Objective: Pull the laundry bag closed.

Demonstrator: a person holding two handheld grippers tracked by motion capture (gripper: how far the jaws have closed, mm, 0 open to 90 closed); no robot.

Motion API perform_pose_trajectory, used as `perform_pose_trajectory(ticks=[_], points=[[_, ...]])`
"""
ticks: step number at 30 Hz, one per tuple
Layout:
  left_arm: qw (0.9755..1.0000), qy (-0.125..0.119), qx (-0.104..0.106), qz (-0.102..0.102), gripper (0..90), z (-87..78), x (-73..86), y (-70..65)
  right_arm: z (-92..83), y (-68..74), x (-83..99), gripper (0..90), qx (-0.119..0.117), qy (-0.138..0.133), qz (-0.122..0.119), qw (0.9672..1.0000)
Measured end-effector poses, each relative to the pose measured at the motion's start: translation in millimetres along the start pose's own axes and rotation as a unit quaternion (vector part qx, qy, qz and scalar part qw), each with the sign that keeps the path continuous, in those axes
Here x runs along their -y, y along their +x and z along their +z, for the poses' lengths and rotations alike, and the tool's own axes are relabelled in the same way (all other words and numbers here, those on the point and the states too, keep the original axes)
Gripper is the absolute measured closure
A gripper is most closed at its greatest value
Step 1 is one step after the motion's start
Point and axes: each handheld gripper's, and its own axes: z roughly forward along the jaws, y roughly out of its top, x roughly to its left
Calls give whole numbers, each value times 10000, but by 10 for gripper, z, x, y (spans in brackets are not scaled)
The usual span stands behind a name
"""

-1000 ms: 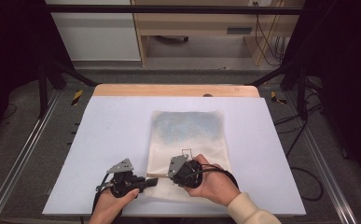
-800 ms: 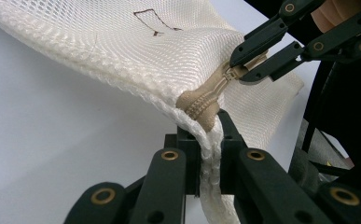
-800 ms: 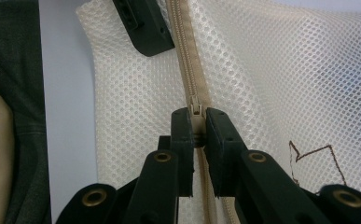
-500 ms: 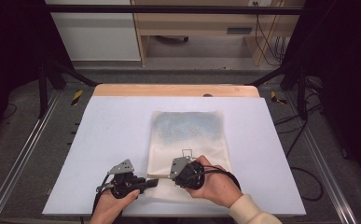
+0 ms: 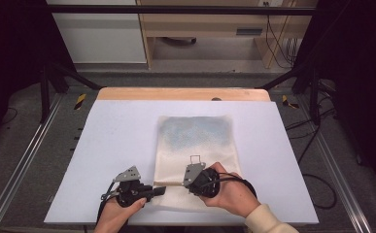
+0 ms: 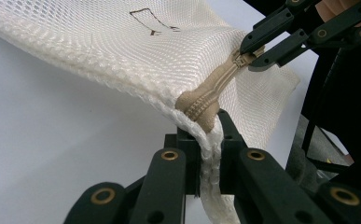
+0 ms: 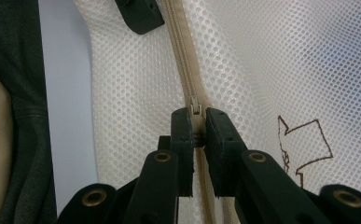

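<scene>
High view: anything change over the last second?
Nothing visibly changed. The left gripper stays shut on the corner of the mesh bag at the zipper end, the right gripper stays shut on the zipper pull, and the bag lies in the same place on the table.

Loads of bare table (image 5: 117, 145) left of the mesh laundry bag (image 5: 195, 145), a narrower strip to its right, and an open band beyond it up to the wooden edge (image 5: 183, 93). Near edge is cramped: left gripper (image 5: 160, 190) and right gripper (image 5: 189, 180) sit close together on the bag's zipper (image 7: 183, 70).
</scene>
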Motion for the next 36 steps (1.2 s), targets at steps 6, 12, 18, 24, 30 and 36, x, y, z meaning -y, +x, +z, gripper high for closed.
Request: perform_pose_trajectory(ticks=[6,12,18,24,30,36], points=[[10000,7,-1,4,837,1,2,-4,-31,-16,39,820,15,10,36,10000],[10000,1,-3,10,837,9,3,-5,-56,-29,67,820,39,27,53,10000],[10000,10,-4,9,836,7,5,-5,-88,-52,112,820,33,26,102,9999],[10000,8,26,-3,836,19,8,-13,-119,-61,143,820,47,35,137,9999],[10000,5,27,5,836,19,8,-14,-137,-73,161,820,32,25,132,9999],[10000,9,38,10,836,20,9,-17,-163,-77,179,820,51,61,129,9999]])
